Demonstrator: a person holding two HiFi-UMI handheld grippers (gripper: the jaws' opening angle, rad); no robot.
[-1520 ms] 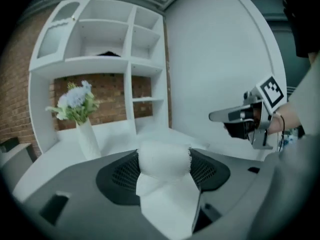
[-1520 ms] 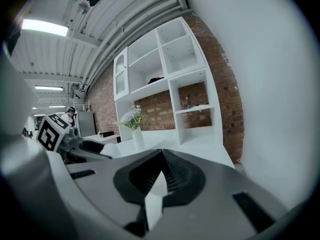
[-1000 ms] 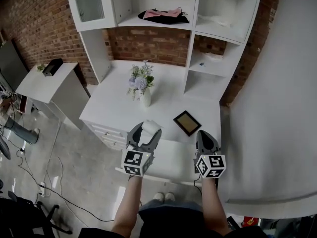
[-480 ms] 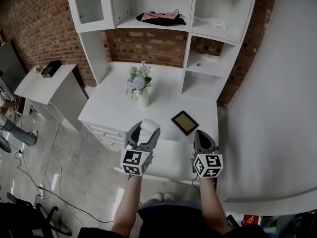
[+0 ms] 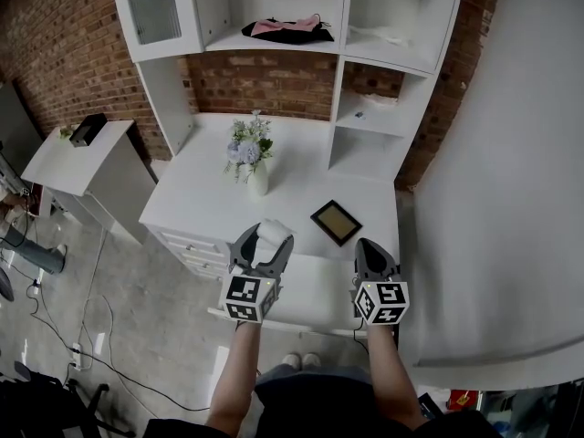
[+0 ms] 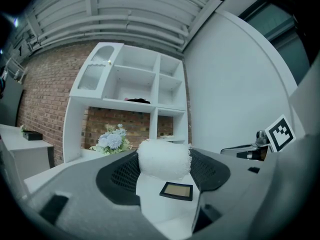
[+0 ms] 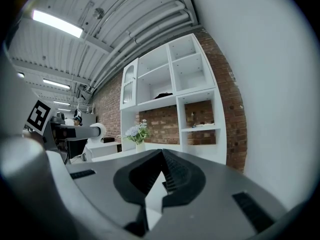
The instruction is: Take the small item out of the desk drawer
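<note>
- Head view: a small white rolled cloth is held in the left tool over the front edge of the white desk, above what appears to be the pulled-out white drawer. Its place is barely altered from a second ago, so removal is judged done.
- Left gripper view: the tool is closed partway upon the one cloth. One dark picture frame and one flower vase are counted.
- Right gripper view: the right tool is closed, with nothing held.

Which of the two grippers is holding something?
The left gripper: its fingers clamp a rolled white towel, while the right gripper is shut on nothing.
</note>
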